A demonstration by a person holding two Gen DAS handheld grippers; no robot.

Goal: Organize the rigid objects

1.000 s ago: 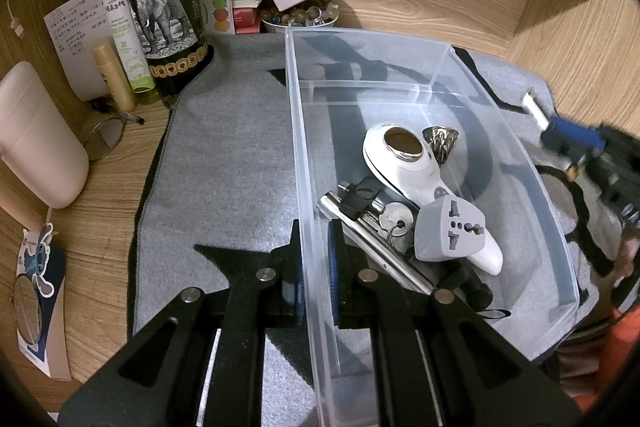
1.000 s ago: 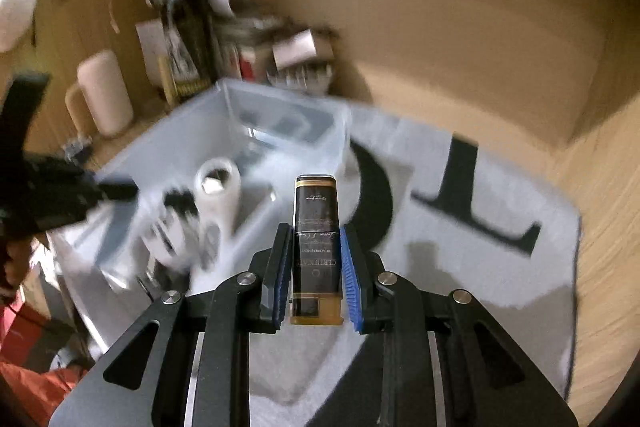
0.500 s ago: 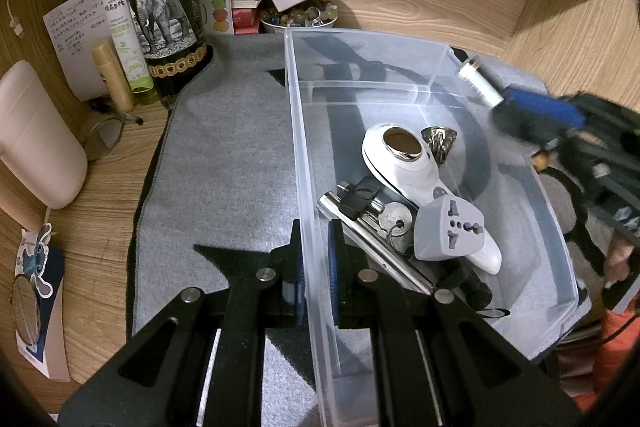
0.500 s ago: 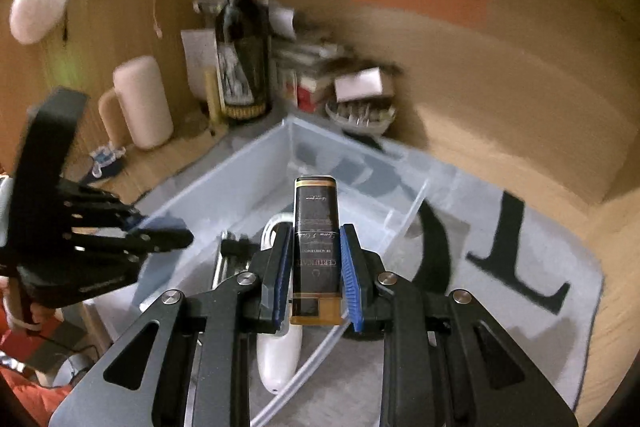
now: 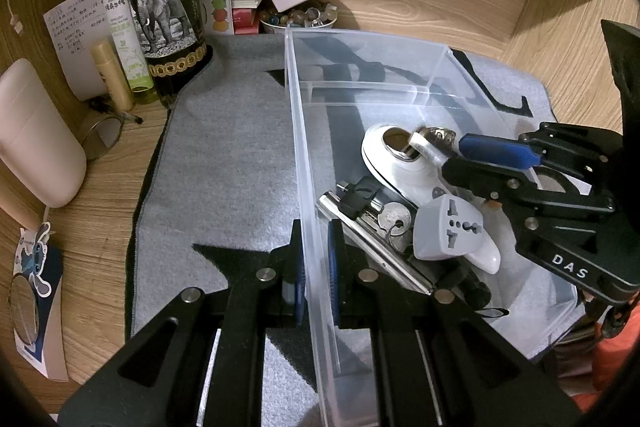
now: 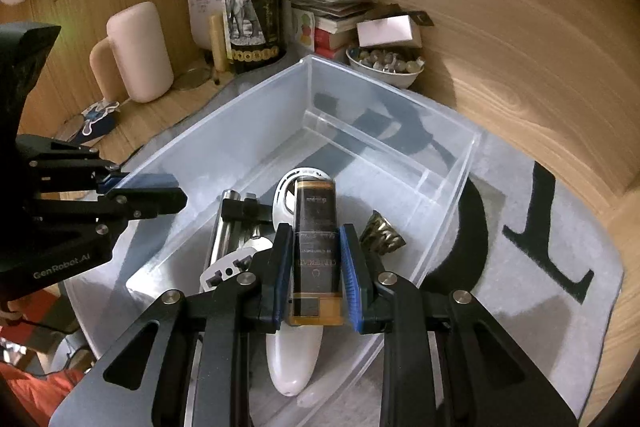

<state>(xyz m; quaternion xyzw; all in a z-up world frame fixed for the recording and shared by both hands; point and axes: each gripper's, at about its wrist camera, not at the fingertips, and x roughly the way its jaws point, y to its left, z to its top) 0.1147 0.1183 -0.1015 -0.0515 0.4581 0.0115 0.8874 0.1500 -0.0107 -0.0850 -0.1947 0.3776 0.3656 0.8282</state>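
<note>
Dim, warm indoor light; hard shadows on the grey mat point(image 5: 224, 163) (fisheye bends edges), corners vignetted black

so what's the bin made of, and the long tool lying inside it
bin: looks like clear, slightly frosted plastic; the grey mat's black letters show through its walls. long tool: probably brushed metal, since it is silvery with a bright streak of reflected light along its edge.

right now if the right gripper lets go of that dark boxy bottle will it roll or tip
Flat sides on the dark boxy bottle suggest it won't roll. It hangs over the white device in the clear bin, so it would probably land unevenly and tip.
</note>
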